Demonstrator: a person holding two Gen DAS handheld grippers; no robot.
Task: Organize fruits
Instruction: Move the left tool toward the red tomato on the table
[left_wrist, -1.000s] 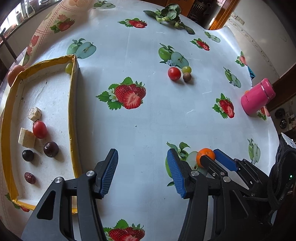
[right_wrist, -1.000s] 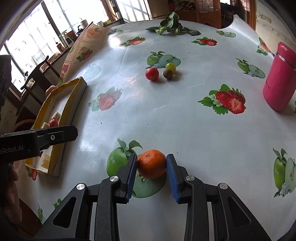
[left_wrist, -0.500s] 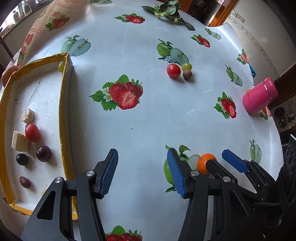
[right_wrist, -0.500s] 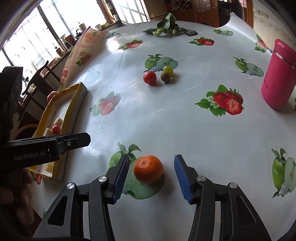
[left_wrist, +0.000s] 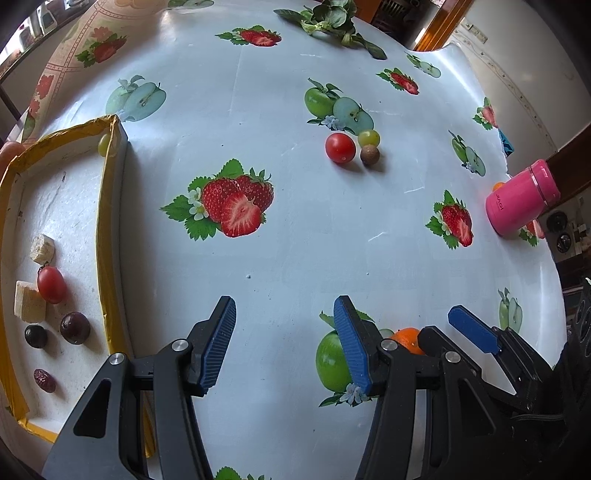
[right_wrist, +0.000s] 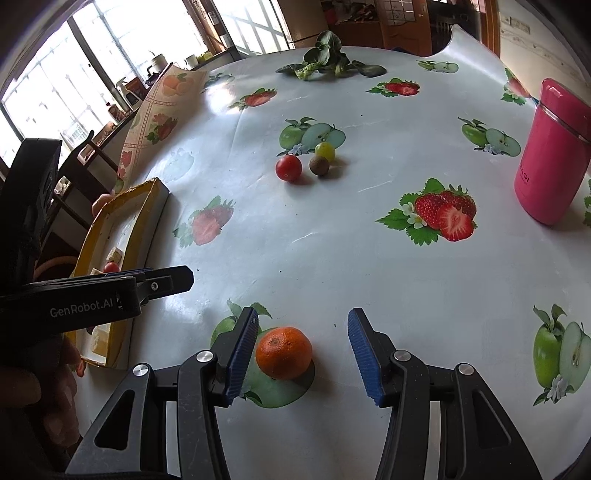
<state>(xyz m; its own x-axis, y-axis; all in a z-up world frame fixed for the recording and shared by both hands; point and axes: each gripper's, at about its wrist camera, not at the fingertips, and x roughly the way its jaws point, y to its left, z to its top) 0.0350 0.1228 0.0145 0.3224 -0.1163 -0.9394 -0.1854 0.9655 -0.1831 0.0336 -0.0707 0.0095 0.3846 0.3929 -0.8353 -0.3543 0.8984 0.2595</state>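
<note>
Tray (left_wrist: 110, 236): several small fruits in. Table: orange (right_wrist: 283, 352), tomato (right_wrist: 288, 167), grape (right_wrist: 325, 151), brown fruit (right_wrist: 319, 165) outstanding. Right gripper (right_wrist: 301, 350) apart, orange unpressed; left gripper (left_wrist: 284, 343) wide, empty.

orange (right_wrist: 283, 352): orange | tablecloth (right_wrist: 332, 258): white, strawberry and apple pictures | tray (left_wrist: 107, 229): yellow rim | flask (right_wrist: 554, 155): pink

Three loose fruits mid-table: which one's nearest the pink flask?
The small brown fruit; the green grape sits behind it, the red tomato farther from the pink flask.
</note>
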